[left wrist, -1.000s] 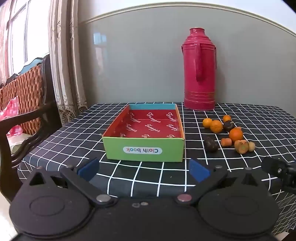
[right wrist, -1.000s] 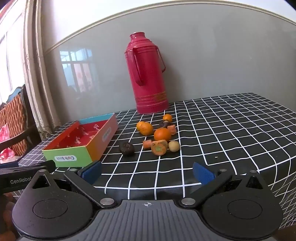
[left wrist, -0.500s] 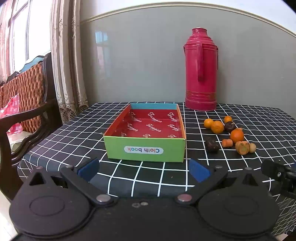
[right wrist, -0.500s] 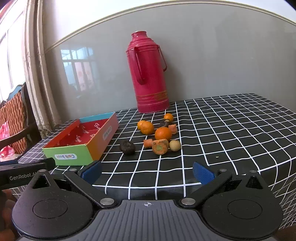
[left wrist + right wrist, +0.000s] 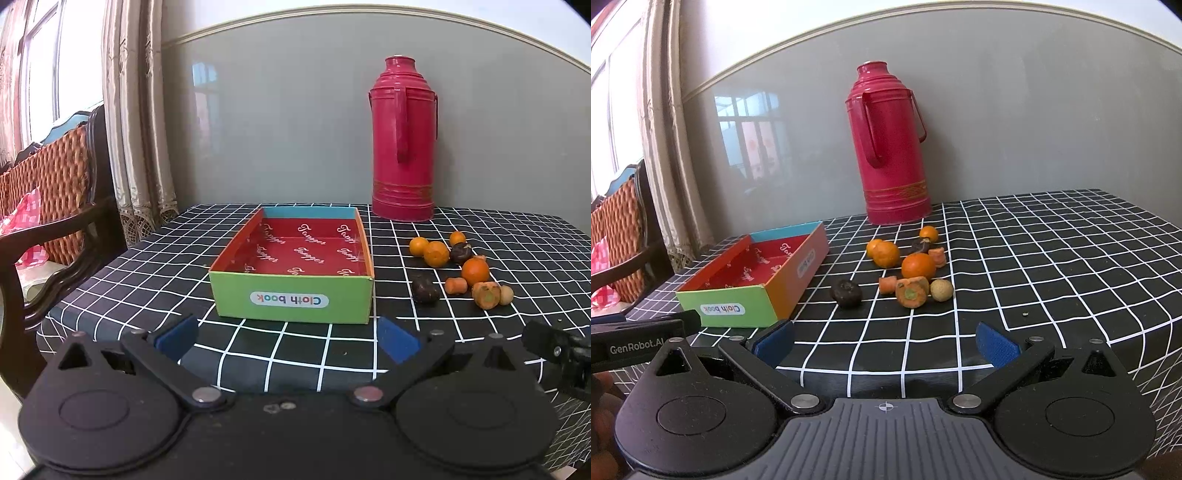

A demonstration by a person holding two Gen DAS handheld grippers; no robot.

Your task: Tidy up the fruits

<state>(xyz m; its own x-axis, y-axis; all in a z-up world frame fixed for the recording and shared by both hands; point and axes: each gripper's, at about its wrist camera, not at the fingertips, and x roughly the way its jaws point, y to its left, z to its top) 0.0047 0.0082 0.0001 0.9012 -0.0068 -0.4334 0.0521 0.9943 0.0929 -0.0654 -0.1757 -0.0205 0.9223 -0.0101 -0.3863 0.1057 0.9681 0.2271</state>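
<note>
An open cardboard box (image 5: 295, 254) with a red inside and a green "Cloth book" front stands on the checked tablecloth; it also shows in the right wrist view (image 5: 753, 273). Right of it lies a cluster of small fruits: oranges (image 5: 475, 270) (image 5: 918, 266), a dark fruit (image 5: 424, 290) (image 5: 846, 293), carrot pieces (image 5: 911, 294) and a small pale fruit (image 5: 941, 290). My left gripper (image 5: 288, 338) is open and empty, just short of the box front. My right gripper (image 5: 885, 341) is open and empty, at the table's front edge short of the fruits.
A tall red thermos (image 5: 403, 140) (image 5: 892, 147) stands at the back by the grey wall. A dark wooden chair (image 5: 51, 221) with a woven cushion stands off the table's left side, beside curtains (image 5: 136, 122). The table edge runs just ahead of both grippers.
Both views have shifted slightly: the box and fruits sit a little further right in each frame. Neither gripper has opened, shut or taken hold of anything.
</note>
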